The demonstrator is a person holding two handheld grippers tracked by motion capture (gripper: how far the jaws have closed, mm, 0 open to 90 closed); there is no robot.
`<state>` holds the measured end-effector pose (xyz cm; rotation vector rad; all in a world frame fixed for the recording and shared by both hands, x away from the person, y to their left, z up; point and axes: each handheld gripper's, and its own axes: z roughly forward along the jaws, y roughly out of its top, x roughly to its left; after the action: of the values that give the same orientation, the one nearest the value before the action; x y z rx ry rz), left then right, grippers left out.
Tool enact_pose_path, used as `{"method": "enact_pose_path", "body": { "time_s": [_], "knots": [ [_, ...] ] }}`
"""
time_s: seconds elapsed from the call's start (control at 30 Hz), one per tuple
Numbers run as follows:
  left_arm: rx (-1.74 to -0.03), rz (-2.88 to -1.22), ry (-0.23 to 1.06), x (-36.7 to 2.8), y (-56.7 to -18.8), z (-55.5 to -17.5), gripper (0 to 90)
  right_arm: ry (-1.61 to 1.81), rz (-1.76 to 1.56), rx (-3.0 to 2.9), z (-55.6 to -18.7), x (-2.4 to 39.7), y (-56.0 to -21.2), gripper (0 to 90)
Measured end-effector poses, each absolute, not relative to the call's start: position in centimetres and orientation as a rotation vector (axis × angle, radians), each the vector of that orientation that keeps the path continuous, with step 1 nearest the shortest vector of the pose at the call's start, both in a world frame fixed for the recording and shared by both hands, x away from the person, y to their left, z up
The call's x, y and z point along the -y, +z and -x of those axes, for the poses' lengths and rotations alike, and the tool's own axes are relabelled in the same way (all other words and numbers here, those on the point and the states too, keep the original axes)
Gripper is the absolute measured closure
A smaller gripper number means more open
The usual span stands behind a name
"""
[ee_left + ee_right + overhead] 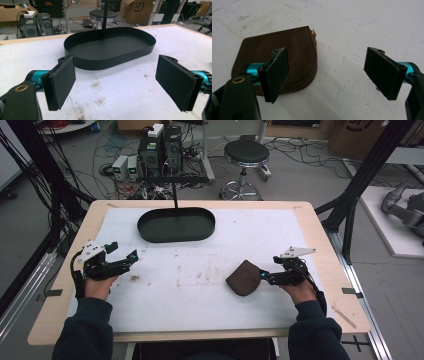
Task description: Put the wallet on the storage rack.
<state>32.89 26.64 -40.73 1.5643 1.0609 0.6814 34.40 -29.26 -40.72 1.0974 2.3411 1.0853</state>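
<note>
A brown leather zip pouch (244,278) lies flat on the white mat, right of centre. My right gripper (263,276) hovers just to its right, open, with nothing between the jaws. In the right gripper view the pouch (294,53) sits behind the left jaw, its embossed round seal and a small gold zip pull showing, while the right gripper (329,72) stands wide apart over bare mat. My left gripper (131,256) is open at the table's left side, pointing toward a black oval tray (176,224). In the left gripper view the tray (110,47) lies ahead of the open left gripper (120,82).
A thin black post (174,193) rises from the tray's far side. The white mat (200,270) carries brown stains near its middle. Wooden table edges (320,245) frame it. Behind the table stand a stool (246,155), computers and cables on the floor.
</note>
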Motion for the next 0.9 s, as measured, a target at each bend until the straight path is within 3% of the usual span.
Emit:
{"method": "enact_pose_path", "body": {
  "time_s": [0.4, 0.53, 0.73, 0.9],
  "knots": [
    [-1.032, -1.585, 0.680, -26.0, -41.2, -32.6, 16.7, 0.973, -1.215, -2.488, -34.1, 25.6, -42.3, 21.4],
    [-1.040, -1.582, 0.674, -26.1, -41.4, -32.6, 16.8, 1.050, -1.172, -2.536, -34.7, 25.4, -42.7, 33.6],
    [-1.040, -1.583, 0.669, -26.1, -41.4, -32.4, 17.2, 1.098, -1.158, -2.590, -35.7, 25.8, -42.9, 36.8],
    [-1.034, -1.587, 0.666, -26.0, -41.5, -32.5, 17.4, 1.093, -1.048, -2.625, -36.8, 26.0, -42.4, 54.4]
  ]
}}
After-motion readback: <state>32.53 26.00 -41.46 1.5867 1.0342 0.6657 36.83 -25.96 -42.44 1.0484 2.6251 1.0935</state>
